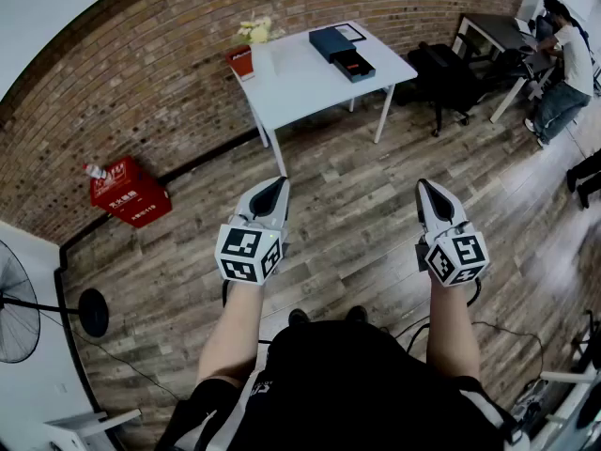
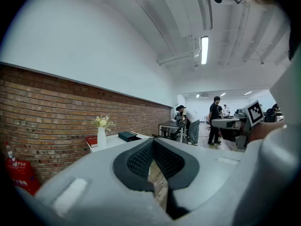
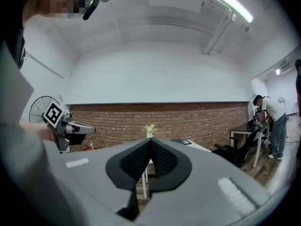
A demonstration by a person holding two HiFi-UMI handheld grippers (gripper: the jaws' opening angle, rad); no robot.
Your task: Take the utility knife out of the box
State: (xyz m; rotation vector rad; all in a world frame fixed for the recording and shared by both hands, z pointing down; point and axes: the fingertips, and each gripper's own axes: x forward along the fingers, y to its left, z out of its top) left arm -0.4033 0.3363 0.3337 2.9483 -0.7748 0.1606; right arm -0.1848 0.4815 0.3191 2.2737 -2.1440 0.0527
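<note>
Box (image 1: 355, 65): open on white desk (image 1: 300, 87) at brick wall, well apart from both hand-held grippers.
Utility knife (image 1: 351, 60): orange shape lying inside box.
Left hand-held gripper (image 1: 279, 184): clenched, empty, above wooden floor.
Right hand-held gripper (image 1: 424, 186): clenched, empty.

Wall: red brick wall (image 1: 141, 83), white plaster above.
Floor: grey-brown wooden plank floor (image 1: 357, 205).
Furniture: white bench (image 1: 300, 87) beside the brick; dark desk (image 1: 498, 28) and black chair (image 1: 449, 73) to its right; standing fan (image 1: 14, 313) far left.
Light: lit ceiling tube (image 2: 204, 50).
</note>
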